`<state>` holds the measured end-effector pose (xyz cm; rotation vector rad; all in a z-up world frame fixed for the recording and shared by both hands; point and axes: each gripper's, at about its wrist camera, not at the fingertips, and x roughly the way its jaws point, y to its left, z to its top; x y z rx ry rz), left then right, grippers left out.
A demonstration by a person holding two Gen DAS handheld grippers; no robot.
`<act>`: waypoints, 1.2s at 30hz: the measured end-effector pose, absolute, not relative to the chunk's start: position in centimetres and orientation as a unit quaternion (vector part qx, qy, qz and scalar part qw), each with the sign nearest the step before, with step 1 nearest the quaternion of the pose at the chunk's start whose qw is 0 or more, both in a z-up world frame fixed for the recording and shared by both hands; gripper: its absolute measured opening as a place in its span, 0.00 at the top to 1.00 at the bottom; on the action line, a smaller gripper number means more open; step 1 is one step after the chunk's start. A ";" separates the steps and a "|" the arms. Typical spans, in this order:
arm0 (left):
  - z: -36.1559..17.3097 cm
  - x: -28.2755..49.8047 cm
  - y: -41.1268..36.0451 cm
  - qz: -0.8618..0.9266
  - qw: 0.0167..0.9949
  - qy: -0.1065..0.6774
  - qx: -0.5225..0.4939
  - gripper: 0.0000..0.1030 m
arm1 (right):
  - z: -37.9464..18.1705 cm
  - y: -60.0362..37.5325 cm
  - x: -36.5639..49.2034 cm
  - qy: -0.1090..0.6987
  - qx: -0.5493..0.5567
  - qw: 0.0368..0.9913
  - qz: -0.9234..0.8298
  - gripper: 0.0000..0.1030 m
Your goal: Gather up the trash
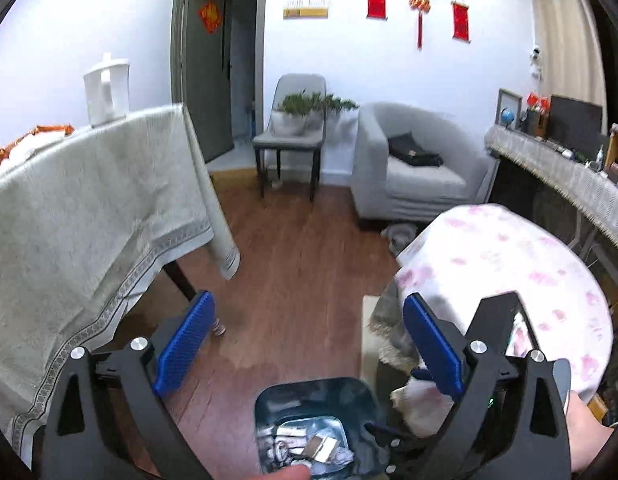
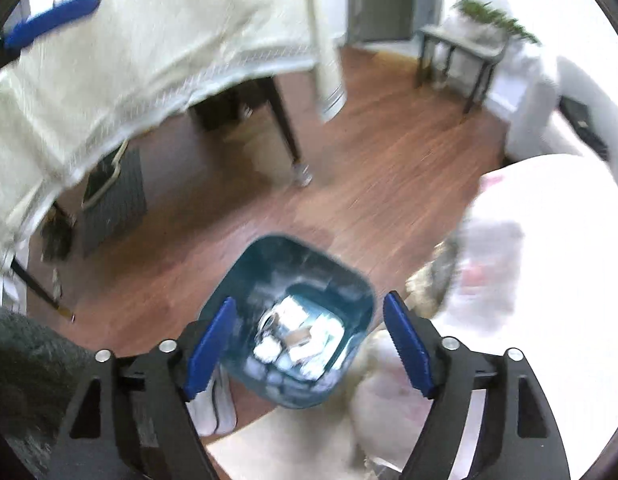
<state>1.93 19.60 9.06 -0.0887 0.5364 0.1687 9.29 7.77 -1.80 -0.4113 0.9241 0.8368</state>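
a table draped in a pale cloth [image 1: 81, 216] stands on the left. the left gripper [image 1: 309, 348] hangs with its jaws spread wide and empty. the right gripper [image 2: 309, 344] gapes the same, directly over the blue bin [image 2: 245, 276] on the wood floor [image 1: 293, 264], crumpled trash [image 2: 297, 340] lying in its bottom. rightward sits a flowered cushion [image 1: 509, 264].

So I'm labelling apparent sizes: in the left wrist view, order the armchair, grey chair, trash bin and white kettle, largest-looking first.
1. armchair
2. trash bin, though it is nearest and cut off by the frame
3. grey chair
4. white kettle
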 end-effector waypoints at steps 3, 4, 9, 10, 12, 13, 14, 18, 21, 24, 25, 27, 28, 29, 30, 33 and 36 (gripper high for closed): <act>9.7 0.6 18.3 0.078 0.963 0.254 -0.051 0.04 | 0.3 4.8 8.9 0.400 -0.173 0.823 0.364 0.13; 9.6 0.2 18.0 0.076 0.963 0.254 -0.050 0.04 | 0.9 3.7 8.6 0.389 -0.168 0.834 0.353 0.11; 7.2 -1.8 14.9 0.072 0.959 0.270 -0.041 0.04 | 2.7 -3.3 7.3 0.351 -0.128 0.877 0.303 0.05; 6.7 -2.0 14.3 0.078 0.959 0.272 -0.032 0.04 | 2.9 -4.5 6.9 0.343 -0.125 0.883 0.296 0.04; 5.7 -2.7 13.0 0.106 0.956 0.275 -0.007 0.04 | 3.3 -7.2 5.8 0.327 -0.123 0.898 0.269 0.04; 5.5 -3.1 12.5 0.107 0.955 0.276 -0.005 0.04 | 3.6 -8.4 5.4 0.324 -0.116 0.902 0.260 0.04; 5.4 -3.6 12.3 0.099 0.957 0.274 -0.013 0.04 | 3.9 -9.8 4.9 0.322 -0.107 0.906 0.253 0.04; 5.7 -5.7 11.4 0.082 0.964 0.252 -0.025 0.04 | 4.8 -13.6 2.8 0.299 -0.100 0.921 0.228 0.03; 5.8 -6.9 10.6 0.090 0.967 0.240 -0.012 0.04 | 5.3 -15.9 1.7 0.297 -0.077 0.926 0.221 0.03; 5.3 -7.5 10.2 0.102 0.965 0.242 -0.004 0.04 | 5.4 -18.6 0.6 0.295 -0.040 0.932 0.206 0.03; 5.0 -7.7 10.2 0.104 0.964 0.244 -0.002 0.04 | 5.4 -19.4 0.1 0.293 -0.030 0.934 0.200 0.03; 4.7 -7.8 10.5 0.099 0.962 0.253 -0.020 0.04 | 5.2 -20.4 -0.9 0.292 -0.028 0.937 0.187 0.03; 4.8 -7.8 10.6 0.098 0.962 0.252 -0.023 0.04 | 5.0 -20.7 -1.2 0.292 -0.030 0.938 0.184 0.03; 4.9 -7.8 10.5 0.099 0.963 0.249 -0.020 0.04 | 4.9 -20.8 -1.3 0.293 -0.032 0.938 0.183 0.03; 4.8 -7.8 10.4 0.098 0.963 0.250 -0.016 0.04 | 4.7 -20.9 -1.4 0.291 -0.034 0.939 0.182 0.03; 4.1 -7.7 9.9 0.093 0.959 0.267 -0.003 0.04 | 4.6 -20.7 -1.3 0.290 -0.037 0.939 0.182 0.03; 4.0 -7.9 10.0 0.094 0.959 0.268 -0.002 0.04 | 4.4 -20.4 -1.5 0.291 -0.039 0.934 0.205 0.03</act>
